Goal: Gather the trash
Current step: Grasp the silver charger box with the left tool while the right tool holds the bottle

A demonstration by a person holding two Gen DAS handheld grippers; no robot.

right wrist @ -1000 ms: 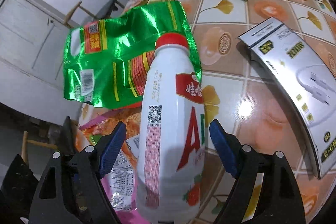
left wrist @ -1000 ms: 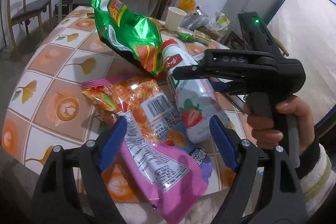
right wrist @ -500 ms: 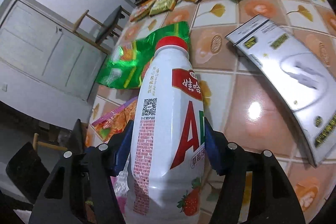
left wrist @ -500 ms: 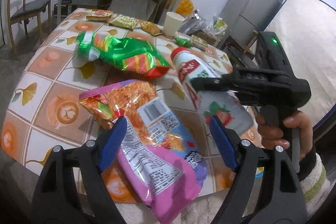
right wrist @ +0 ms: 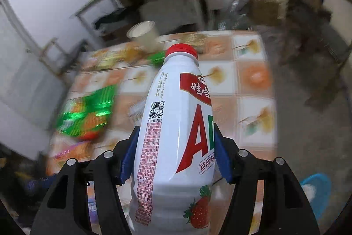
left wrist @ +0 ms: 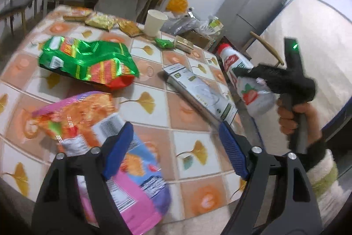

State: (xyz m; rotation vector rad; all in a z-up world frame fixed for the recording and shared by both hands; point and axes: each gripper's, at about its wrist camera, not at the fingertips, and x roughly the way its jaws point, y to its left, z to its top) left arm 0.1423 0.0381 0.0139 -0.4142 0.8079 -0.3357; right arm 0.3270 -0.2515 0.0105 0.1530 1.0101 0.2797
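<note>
Right gripper (right wrist: 173,155) clamps the white bottle (right wrist: 176,136), centre frame, raised off the table (left wrist: 149,120); left gripper (left wrist: 176,147), jaws just narrowing, grips nothing above the pink bag (left wrist: 88,122), lower left.

one white drink bottle (right wrist: 173,147) with a red cap fills the middle of the right wrist frame. two large snack bags lie at the left of the left wrist frame: one green (left wrist: 88,61), one pink and orange (left wrist: 103,136). one paper cup (left wrist: 155,22) stands at upper centre. three small yellowish packets (left wrist: 101,20) sit in a row at upper left. one small green wrapper (left wrist: 164,43) and one gold packet (left wrist: 183,43) lie right of the cup. one flat white box (left wrist: 202,94) lies at centre right.
</note>
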